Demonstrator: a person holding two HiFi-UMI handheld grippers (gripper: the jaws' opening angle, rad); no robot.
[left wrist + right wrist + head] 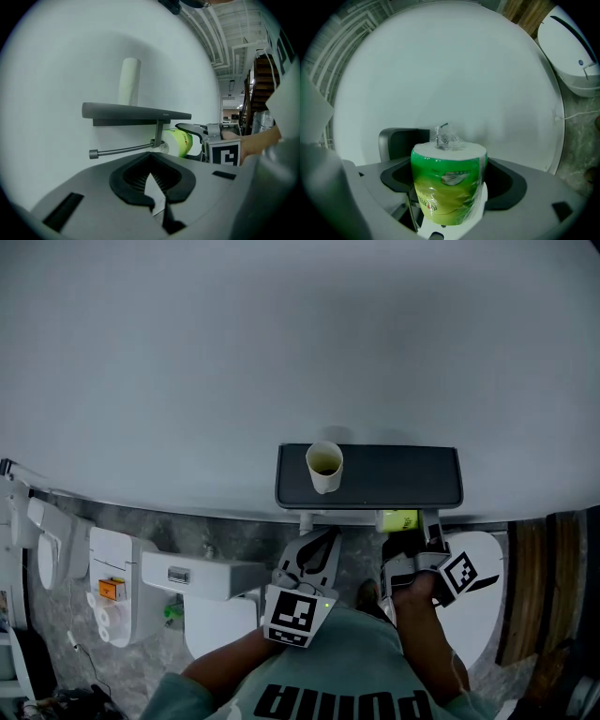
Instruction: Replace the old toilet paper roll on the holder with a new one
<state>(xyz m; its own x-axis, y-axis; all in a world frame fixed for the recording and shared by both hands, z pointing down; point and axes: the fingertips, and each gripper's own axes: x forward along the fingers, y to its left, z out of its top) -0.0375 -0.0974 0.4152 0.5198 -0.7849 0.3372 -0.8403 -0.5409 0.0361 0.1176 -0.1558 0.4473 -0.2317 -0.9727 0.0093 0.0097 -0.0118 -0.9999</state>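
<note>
Old tube (324, 465) off, standing on shelf (403, 476) above bare holder bar (123, 150). My right gripper (405, 532) fingers pinch wrapped new roll (449, 183) beside bar; left gripper (157, 206) fingers pressed together. Threading remains.

1. New roll (447, 180): glossy, crinkled green plastic film, with white paper showing at its twelve o'clock end.
2. Shelf (394, 476): dark, smooth, matt.
3. Holder rod (124, 150): dull grey metal.
4. Cardboard tube (324, 468): matt paper.
5. Wood panelling (530, 587), head view's four o'clock: brown, grained.
</note>
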